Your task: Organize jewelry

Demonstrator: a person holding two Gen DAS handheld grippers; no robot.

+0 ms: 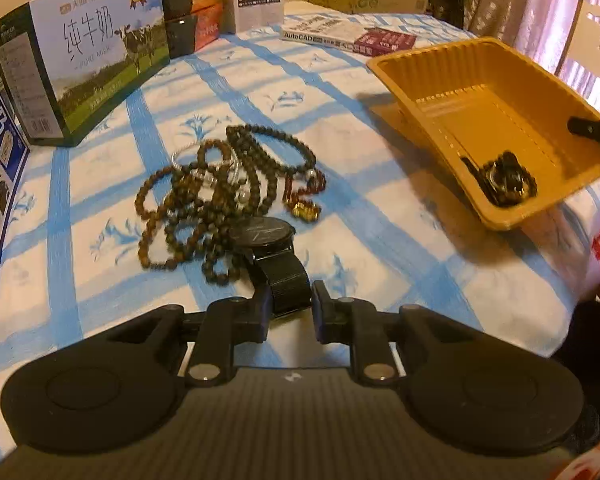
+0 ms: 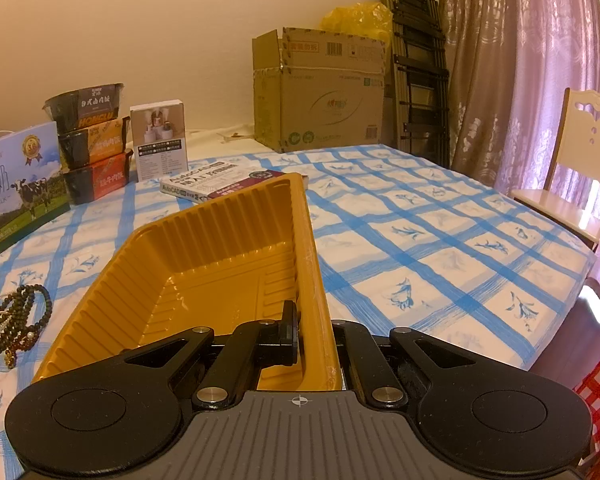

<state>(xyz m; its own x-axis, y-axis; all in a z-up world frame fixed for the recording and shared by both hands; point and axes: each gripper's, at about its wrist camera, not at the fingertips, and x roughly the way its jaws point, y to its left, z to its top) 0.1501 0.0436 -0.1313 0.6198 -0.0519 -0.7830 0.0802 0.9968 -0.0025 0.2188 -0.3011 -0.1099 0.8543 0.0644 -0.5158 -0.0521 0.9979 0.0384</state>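
Note:
A pile of dark bead bracelets (image 1: 216, 196) lies on the blue-checked tablecloth, with a black watch (image 1: 266, 234) at its near edge. My left gripper (image 1: 291, 304) has the watch's black strap (image 1: 286, 280) between its fingers, shut on it. A yellow plastic tray (image 1: 496, 80) stands tilted at the right with a watch and beads (image 1: 504, 180) in its low corner. My right gripper (image 2: 314, 340) is shut on the tray's near wall (image 2: 312, 280), one finger inside it. The bead pile also shows at the left of the right wrist view (image 2: 16, 320).
Milk cartons (image 1: 84, 56) stand at the left, stacked food boxes (image 2: 94, 144) and a white box (image 2: 160, 144) behind. Books (image 1: 340, 36) lie beyond the tray. A cardboard box (image 2: 320, 92), a folded ladder (image 2: 420, 60) and a white chair (image 2: 572, 184) stand past the table.

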